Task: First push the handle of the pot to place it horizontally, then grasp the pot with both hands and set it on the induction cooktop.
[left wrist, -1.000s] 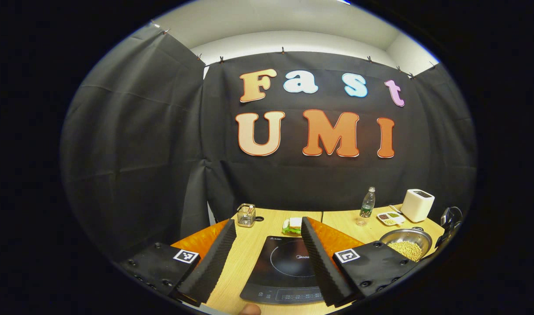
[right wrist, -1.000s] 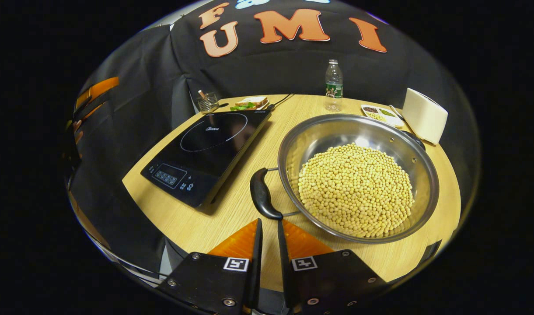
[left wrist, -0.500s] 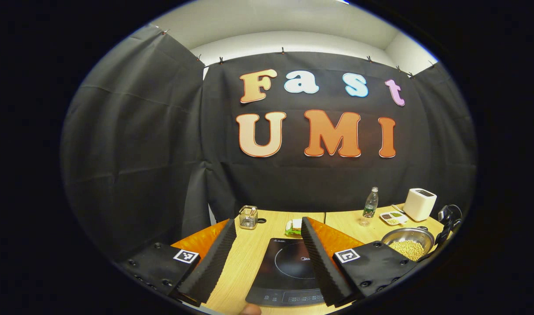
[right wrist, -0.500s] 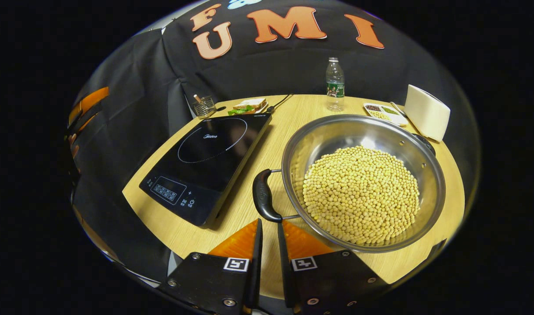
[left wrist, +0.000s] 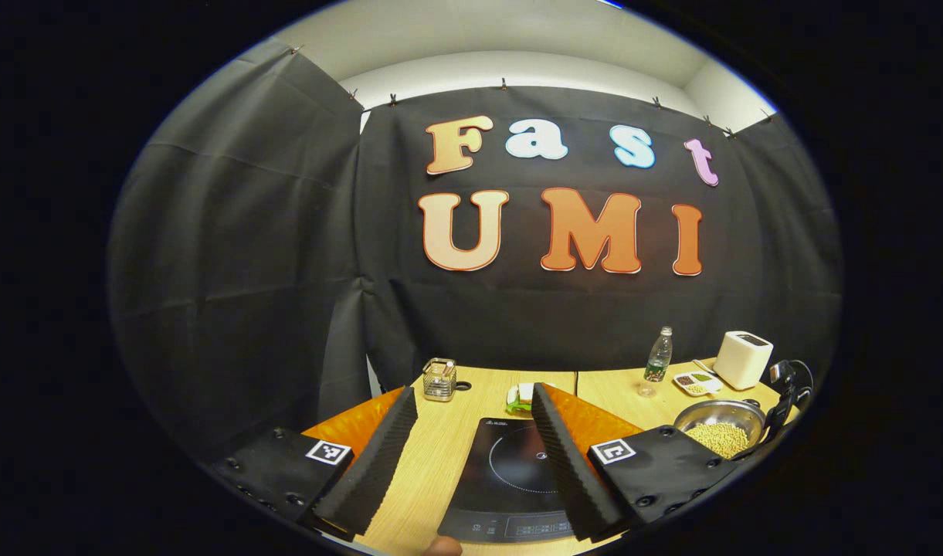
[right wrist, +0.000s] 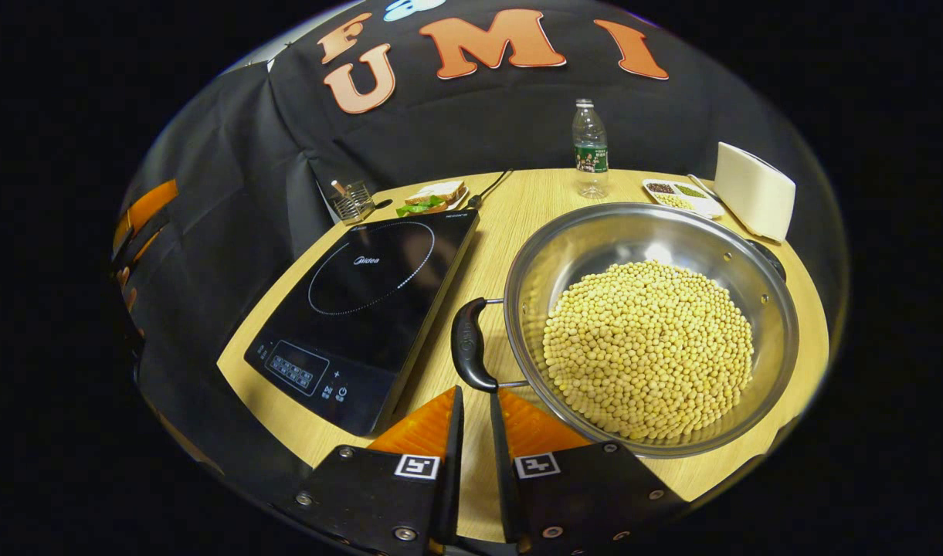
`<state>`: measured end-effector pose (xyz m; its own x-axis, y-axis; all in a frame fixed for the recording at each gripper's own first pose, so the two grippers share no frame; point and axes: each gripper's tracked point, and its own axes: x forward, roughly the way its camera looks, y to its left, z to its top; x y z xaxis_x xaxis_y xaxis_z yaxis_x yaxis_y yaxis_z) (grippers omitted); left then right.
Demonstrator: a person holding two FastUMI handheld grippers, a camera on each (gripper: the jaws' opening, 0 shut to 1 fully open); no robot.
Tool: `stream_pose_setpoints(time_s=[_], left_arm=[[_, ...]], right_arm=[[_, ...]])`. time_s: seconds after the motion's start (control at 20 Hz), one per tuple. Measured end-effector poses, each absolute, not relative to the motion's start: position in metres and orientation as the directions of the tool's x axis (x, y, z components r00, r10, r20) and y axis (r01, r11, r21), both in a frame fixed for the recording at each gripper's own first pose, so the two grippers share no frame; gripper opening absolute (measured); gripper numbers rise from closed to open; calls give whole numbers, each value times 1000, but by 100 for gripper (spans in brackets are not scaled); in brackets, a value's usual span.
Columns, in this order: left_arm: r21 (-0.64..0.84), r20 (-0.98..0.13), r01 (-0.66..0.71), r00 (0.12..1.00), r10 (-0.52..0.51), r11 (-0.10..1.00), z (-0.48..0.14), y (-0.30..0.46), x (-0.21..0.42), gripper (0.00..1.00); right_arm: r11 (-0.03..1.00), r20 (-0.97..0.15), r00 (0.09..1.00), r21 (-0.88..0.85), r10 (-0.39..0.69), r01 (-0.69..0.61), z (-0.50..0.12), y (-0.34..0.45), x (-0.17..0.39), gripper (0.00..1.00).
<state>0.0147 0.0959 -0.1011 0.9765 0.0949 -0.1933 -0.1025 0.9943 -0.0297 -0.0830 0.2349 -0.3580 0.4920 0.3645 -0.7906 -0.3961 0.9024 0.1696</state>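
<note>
A steel pot [right wrist: 579,239] full of soybeans stands on the wooden table, right of the black induction cooktop [right wrist: 363,301]. Its near black handle [right wrist: 467,354] points toward the cooktop; the far handle [right wrist: 771,259] is at the back right. My right gripper [right wrist: 471,395] is shut with nothing in it, tips just below the near handle's lower end. In the left gripper view my left gripper [left wrist: 471,395] is open and empty over the table's near edge, with the cooktop [left wrist: 510,471] between its fingers and the pot [left wrist: 722,432] small at far right.
At the table's back stand a water bottle [right wrist: 590,150], a white toaster [right wrist: 753,201], a small tray of grains [right wrist: 676,197], a sandwich plate [right wrist: 432,197] and a wire basket [right wrist: 353,201]. A cord runs behind the cooktop. Black cloth walls close the booth.
My right gripper has edged closer to the pot, whose near handle now sits just above its tips. My left gripper has drifted back and left; the pot looks smaller there.
</note>
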Motion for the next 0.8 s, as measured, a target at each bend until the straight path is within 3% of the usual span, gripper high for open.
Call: stream_pose_setpoints(time_s=[0.8], left_arm=[[-66,-232,-91,970,73,994,-124,114,31,99]], right_arm=[[925,-767,543,173,342,-339,-366,263,-50,22]])
